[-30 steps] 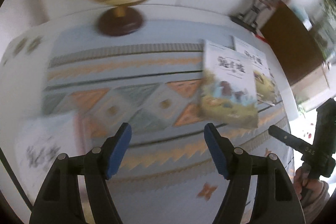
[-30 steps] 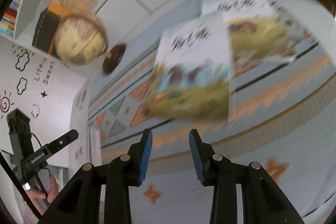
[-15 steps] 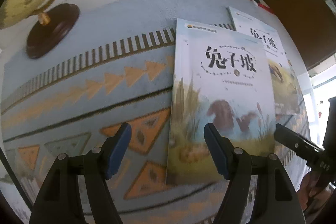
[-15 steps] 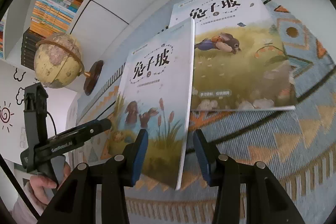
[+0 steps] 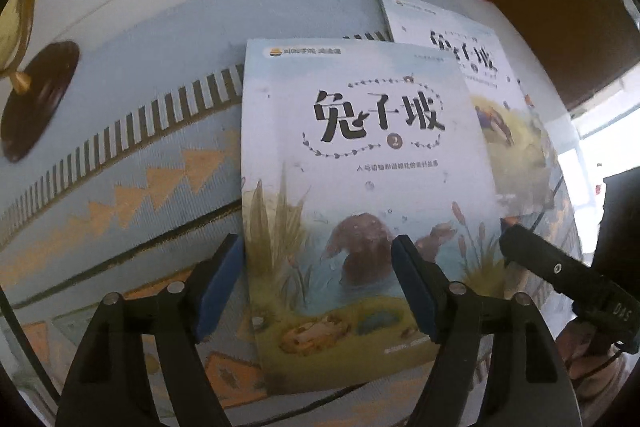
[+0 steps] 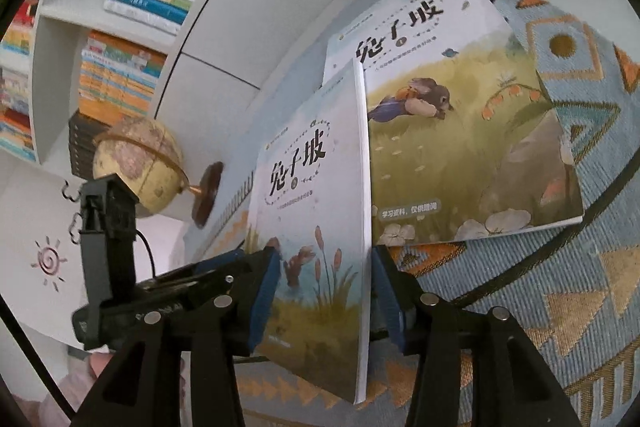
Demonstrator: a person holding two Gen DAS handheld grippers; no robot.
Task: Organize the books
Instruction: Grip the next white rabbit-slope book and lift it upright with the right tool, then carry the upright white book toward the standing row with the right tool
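blue patterned cloth [image 5: 132,163] covers the table, with a globe [image 6: 138,163] near the wall. 2 books lie on it: book 2 [image 5: 360,163] partly on top of book 1 [image 6: 460,115]. the left gripper [image 5: 318,285] and the right gripper [image 6: 324,301] both sit over book 2's bottom, jaws opening, not squeezing it.

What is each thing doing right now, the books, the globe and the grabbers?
book 2, closed, cover up, overlapping the other book's edge.
other book, closed, cover up.
globe, standing on its base.
left gripper, opening, over book 2, gripping nothing.
right gripper, opening, over book 2's edge.
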